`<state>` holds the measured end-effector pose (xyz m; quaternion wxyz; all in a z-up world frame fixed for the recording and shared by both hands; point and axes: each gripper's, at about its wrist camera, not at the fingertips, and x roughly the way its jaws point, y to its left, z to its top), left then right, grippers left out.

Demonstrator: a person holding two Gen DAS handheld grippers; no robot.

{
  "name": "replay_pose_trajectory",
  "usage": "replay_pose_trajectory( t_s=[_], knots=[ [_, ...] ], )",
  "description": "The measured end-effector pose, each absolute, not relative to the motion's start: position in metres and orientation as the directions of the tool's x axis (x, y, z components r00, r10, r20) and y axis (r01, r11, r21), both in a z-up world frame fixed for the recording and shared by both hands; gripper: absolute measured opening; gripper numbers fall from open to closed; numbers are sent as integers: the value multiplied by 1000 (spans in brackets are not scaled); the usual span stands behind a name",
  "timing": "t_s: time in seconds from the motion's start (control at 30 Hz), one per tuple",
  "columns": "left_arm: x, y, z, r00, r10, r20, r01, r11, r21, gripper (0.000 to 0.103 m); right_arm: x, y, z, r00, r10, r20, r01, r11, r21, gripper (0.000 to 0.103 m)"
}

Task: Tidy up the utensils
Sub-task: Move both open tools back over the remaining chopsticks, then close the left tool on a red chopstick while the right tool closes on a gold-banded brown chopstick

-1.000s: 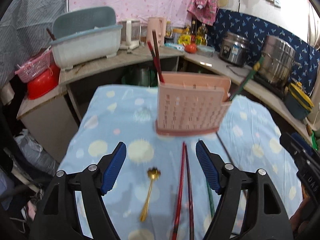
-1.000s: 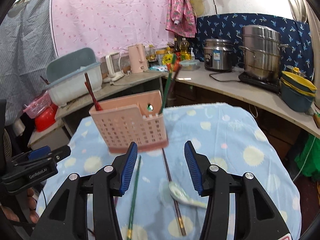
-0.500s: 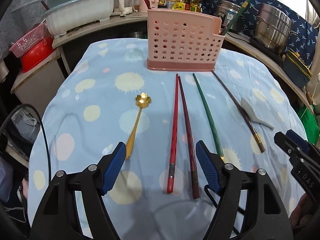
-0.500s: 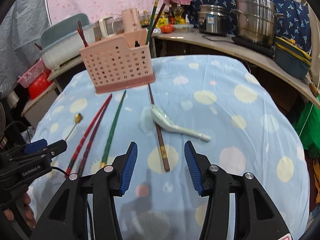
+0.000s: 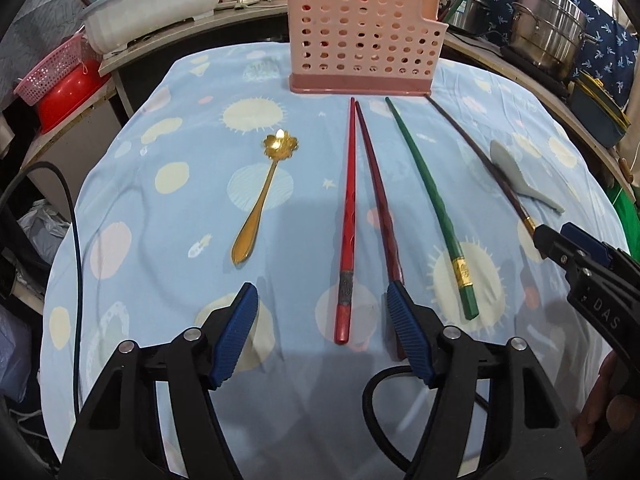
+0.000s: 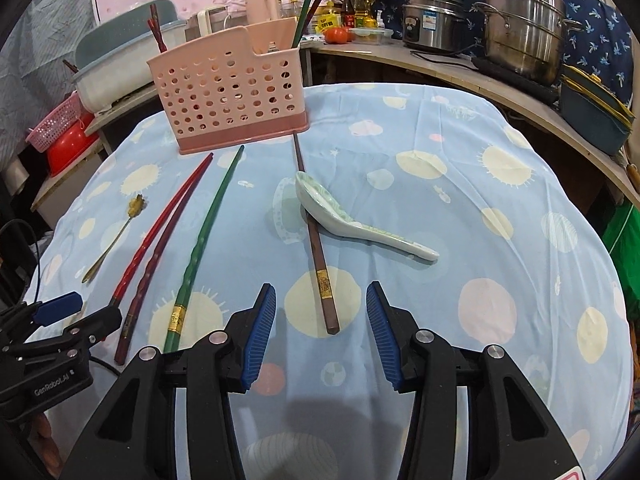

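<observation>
Looking down along two grippers at a table [image 5: 168, 128] under a blue cloth with pale dots. At the far side stands a pink holder [image 5: 362, 32] with round holes. Chopsticks already stand in it: red ones [image 6: 157, 32] at its left end, a green and a dark one [image 6: 310, 0] at its right end.

Loose utensils lie on the cloth in a row, running from near to far. From left to right: a gold spoon [image 5: 262, 196] with a flower-shaped bowl, a red chopstick [image 5: 347, 216], a dark red chopstick [image 5: 378, 196] just beside it with the tips almost meeting near the holder, a green chopstick [image 5: 430, 200] with a gold band, and a brown chopstick [image 6: 314, 232] with a gold band. A white ceramic spoon [image 6: 348, 220] rests across the brown chopstick, touching it.

The left gripper [image 5: 322, 332] is low over the near ends of the two red chopsticks. Its jaws have just been closing but are apart and hold nothing; the red chopstick's end lies between the blue pads, and the right pad [image 5: 408, 336] covers the dark red one's end.

The right gripper [image 6: 321, 332] is low over the brown chopstick's near end, which lies between its jaws. These have just been closing too, yet stand apart and grip nothing.

Behind, a counter [image 6: 440, 62] carries steel pots [image 6: 524, 20], bottles and a dish bin [image 5: 152, 4].
</observation>
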<state>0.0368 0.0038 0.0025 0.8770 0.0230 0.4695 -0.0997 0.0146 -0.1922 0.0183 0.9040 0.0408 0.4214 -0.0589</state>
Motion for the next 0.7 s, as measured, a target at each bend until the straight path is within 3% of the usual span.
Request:
replay_pose_trajectory(
  t_s=[0.17,0.3,0.5,0.57,0.7],
  knots=[
    [34,5,-2,541,-142,-829,196,980,-40,55,19,-194,13,627,-67,-776,142,989,29,38],
    [33,3,-2,548,-138,-825,202,979,-30,47,23,-195,8,608,-59,-792,145,989,37,25],
    [32,3,-1,552,-150,-820,220,975,-30,20,25,-196,4,595,-46,-803,142,989,49,8],
    [31,2,0,548,-159,-821,231,972,-35,10,25,-195,5,596,-42,-802,136,989,50,8],
    [27,3,3,537,-188,-822,244,968,-62,8,17,-193,9,603,-34,-797,128,990,55,7]
  ],
)
